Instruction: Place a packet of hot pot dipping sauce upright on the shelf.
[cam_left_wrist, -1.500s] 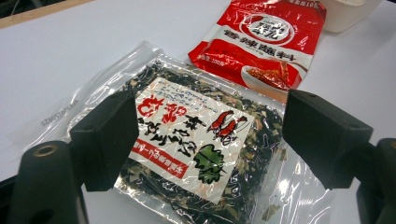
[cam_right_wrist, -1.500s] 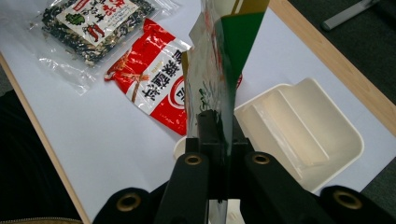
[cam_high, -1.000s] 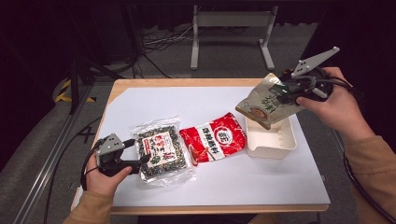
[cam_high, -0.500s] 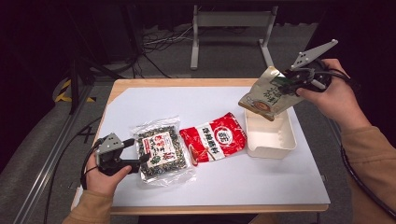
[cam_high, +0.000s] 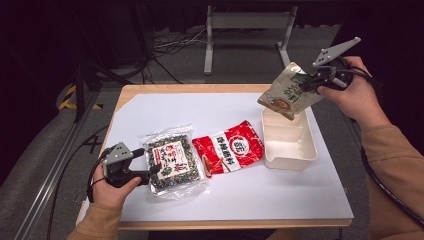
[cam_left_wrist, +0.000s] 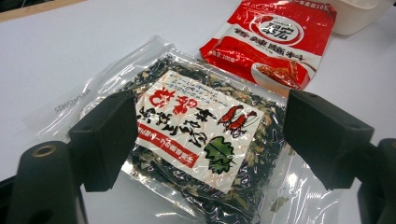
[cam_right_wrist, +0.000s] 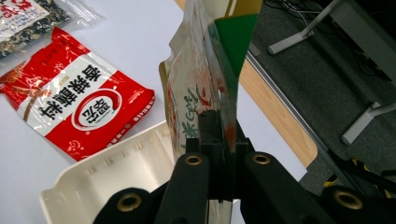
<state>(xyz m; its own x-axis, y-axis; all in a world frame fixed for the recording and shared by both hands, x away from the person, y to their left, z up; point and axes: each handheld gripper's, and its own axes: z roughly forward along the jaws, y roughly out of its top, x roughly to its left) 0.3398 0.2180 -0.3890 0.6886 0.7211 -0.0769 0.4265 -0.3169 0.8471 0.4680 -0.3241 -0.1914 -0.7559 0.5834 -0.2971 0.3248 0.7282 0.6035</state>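
Observation:
My right gripper (cam_high: 314, 82) is shut on the top edge of a tan snack packet (cam_high: 286, 96), which hangs tilted in the air over the far end of a white tray (cam_high: 311, 150). In the right gripper view the jaws (cam_right_wrist: 217, 135) pinch the packet (cam_right_wrist: 198, 84) above the tray (cam_right_wrist: 116, 172). A clear bag of dried seaweed (cam_high: 172, 162) lies flat at the front left, with a red packet (cam_high: 229, 148) beside it. My left gripper (cam_high: 152, 171) rests at the bag's left edge. Its jaws (cam_left_wrist: 212, 135) stand open, wide apart on either side of the bag (cam_left_wrist: 187, 93).
A white sheet (cam_high: 210, 115) covers the wooden table, whose far right edge (cam_right_wrist: 275, 102) runs close behind the held packet. Beyond the table are a dark floor with cables and a metal stand (cam_high: 247, 22). The red packet (cam_left_wrist: 273, 42) lies between bag and tray (cam_left_wrist: 359, 14).
My right gripper has carried the tan packet up and toward the far right, off the tray's middle. The left gripper and the packets on the table have stayed put.

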